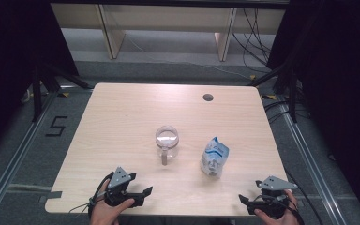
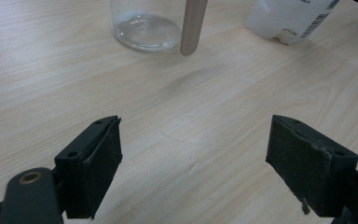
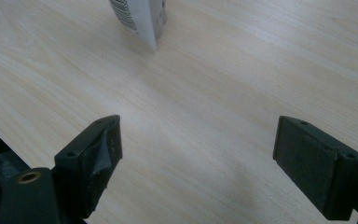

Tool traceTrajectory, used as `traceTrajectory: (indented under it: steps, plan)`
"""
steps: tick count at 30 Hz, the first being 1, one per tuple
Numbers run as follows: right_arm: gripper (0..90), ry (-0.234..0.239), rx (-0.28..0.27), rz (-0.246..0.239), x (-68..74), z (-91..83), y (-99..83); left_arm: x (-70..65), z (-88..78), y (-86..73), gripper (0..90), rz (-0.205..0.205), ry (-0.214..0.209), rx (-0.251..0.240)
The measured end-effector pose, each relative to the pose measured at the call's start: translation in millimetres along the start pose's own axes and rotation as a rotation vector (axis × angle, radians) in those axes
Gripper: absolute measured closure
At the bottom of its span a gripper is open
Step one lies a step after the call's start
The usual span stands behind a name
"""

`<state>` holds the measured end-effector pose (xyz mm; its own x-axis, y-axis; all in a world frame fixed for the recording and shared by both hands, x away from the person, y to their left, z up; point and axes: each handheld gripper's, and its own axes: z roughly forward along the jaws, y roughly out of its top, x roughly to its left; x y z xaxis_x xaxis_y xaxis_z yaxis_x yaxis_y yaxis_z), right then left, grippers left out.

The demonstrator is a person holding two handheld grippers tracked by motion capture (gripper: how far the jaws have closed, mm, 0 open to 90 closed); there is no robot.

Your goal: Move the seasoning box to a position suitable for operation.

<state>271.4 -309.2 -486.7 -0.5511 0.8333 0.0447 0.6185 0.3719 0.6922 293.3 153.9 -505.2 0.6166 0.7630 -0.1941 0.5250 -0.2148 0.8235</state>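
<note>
A clear glass mug [image 1: 167, 140] with a beige handle stands near the middle of the wooden table [image 1: 122, 117]; its base [image 2: 144, 28] and handle [image 2: 193, 25] appear at the top of the left gripper view. To its right stands a white and blue pouch [image 1: 214, 157], whose lower part [image 2: 291, 18] [image 3: 137, 18] shows in both gripper views. My left gripper [image 1: 145, 193] rests near the front left edge, open, with nothing between its jaws [image 2: 193, 163]. My right gripper [image 1: 243, 200] sits at the front right edge, open and empty [image 3: 198, 163].
A round cable hole [image 1: 208, 97] lies at the table's far right. Wooden furniture legs [image 1: 110, 33] and cables [image 1: 253, 42] stand on the floor beyond the table. Metal rails [image 1: 9, 168] run along both sides.
</note>
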Motion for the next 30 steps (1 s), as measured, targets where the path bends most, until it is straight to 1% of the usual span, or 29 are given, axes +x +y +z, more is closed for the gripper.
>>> traceTrajectory:
  steps: [1, 2, 3, 4, 5, 6, 7, 8, 9, 10, 11, 12, 13, 14, 17, 18, 19, 20, 21, 22, 24, 25, 26, 27, 28, 29, 30]
  plan:
    - [16.5, -0.006, -0.004, 0.002, -0.1, -0.1, 0.0, -0.5, -0.6, 0.6, 17.3, 0.0, 0.009, 0.002]
    - [16.6, -0.011, -0.008, -0.016, -2.3, -0.3, 0.3, -0.2, -0.8, 1.1, 17.3, 0.002, 0.009, -0.002]
    - [16.6, -0.011, -0.008, -0.016, -2.3, -0.3, 0.3, -0.2, -0.3, 1.7, 17.3, -0.003, 0.008, -0.011]
    - [16.7, -0.004, -0.011, -0.017, -2.9, 0.1, 0.2, 0.2, -0.4, 2.5, 17.4, -0.001, 0.018, -0.016]
    - [16.8, -0.029, -0.019, -0.041, -4.1, -0.5, 0.4, 0.6, -0.3, 3.6, 17.5, -0.007, 0.015, -0.014]
    - [16.8, -0.017, -0.015, -0.032, -3.7, 0.2, 0.5, 0.6, -0.3, 3.6, 17.6, -0.007, 0.015, -0.014]
    - [16.8, -0.017, -0.015, -0.032, -3.7, 0.2, 0.5, 0.8, 0.2, 4.1, 17.6, -0.003, 0.017, -0.015]
    - [16.8, 0.0, -0.009, -0.036, -4.8, 1.4, 0.7, 0.5, 0.6, 5.0, 17.8, -0.001, 0.023, -0.014]
    - [16.9, -0.011, -0.016, -0.035, -3.5, 0.8, 0.5, 0.8, 1.3, 5.7, 18.1, 0.003, 0.02, -0.015]
    - [16.9, -0.011, -0.016, -0.035, -3.5, 0.8, 0.5, 0.7, 2.8, 7.0, 18.4, -0.003, 0.014, -0.022]
    - [17.0, -0.012, -0.017, -0.028, -2.6, 1.1, 0.7, 0.9, 2.7, 8.4, 18.6, 0.005, 0.015, -0.018]
    - [17.0, -0.012, -0.017, -0.028, -2.6, 1.1, 0.7, 0.7, 3.5, 9.8, 18.6, 0.004, 0.017, -0.023]
    - [17.0, -0.008, -0.021, -0.038, -3.3, 1.9, 0.6, 0.7, 4.7, 11.2, 18.9, 0.005, 0.015, -0.027]
    - [17.1, -0.009, -0.025, -0.055, -4.2, 2.7, 0.5, 0.4, 5.2, 12.6, 19.3, 0.007, 0.023, -0.028]
    - [17.4, -0.012, -0.027, -0.056, -4.5, 2.8, 0.7, 0.6, 9.0, 17.5, 20.5, 0.013, 0.02, -0.036]
    - [17.4, -0.014, -0.027, -0.058, -4.5, 2.8, 0.8, -0.2, 12.7, 21.6, 21.4, 0.012, 0.023, -0.045]
    - [17.4, -0.014, -0.027, -0.058, -4.5, 2.8, 0.8, -0.2, 12.7, 21.6, 21.8, 0.012, 0.023, -0.045]
    - [17.5, -0.015, -0.027, -0.059, -4.5, 2.8, 0.8, -1.5, 14.9, 23.8, 21.8, 0.002, 0.03, -0.051]
    - [17.7, -0.016, -0.027, -0.062, -4.6, 2.7, 0.9, -1.7, 16.7, 26.5, 22.3, 0.019, 0.034, -0.049]
    - [18.0, 0.008, -0.006, -0.028, -3.3, 1.2, 1.7, -2.3, 19.5, 28.8, 23.4, 0.027, 0.031, -0.054]
    - [18.0, 0.008, -0.003, -0.021, -2.8, 0.9, 1.7, -5.5, 26.0, 33.3, 24.0, 0.023, 0.035, -0.057]
    - [18.0, 0.008, -0.008, -0.028, -3.3, 1.2, 1.6, -6.0, 28.4, 35.1, 24.7, 0.032, 0.03, -0.059]
    - [18.1, 0.003, -0.013, -0.041, -4.1, 1.6, 1.2, -7.5, 31.1, 37.3, 25.4, 0.041, 0.036, -0.063]
    - [18.2, -0.006, -0.018, -0.021, -1.8, 1.6, 0.4, -8.1, 33.8, 39.6, 27.8, 0.061, 0.039, -0.064]
    - [18.2, -0.021, -0.013, -0.005, -0.4, 0.3, 1.0, -10.1, 36.8, 41.5, 28.4, 0.05, 0.045, -0.064]
    - [18.2, -0.021, -0.013, -0.005, -0.4, 0.3, 1.0, -10.6, 39.6, 43.9, 28.4, 0.054, 0.044, -0.067]
    - [18.2, -0.021, -0.015, -0.006, -0.6, 0.4, 1.2, -10.6, 42.0, 46.3, 29.3, 0.067, 0.049, -0.067]
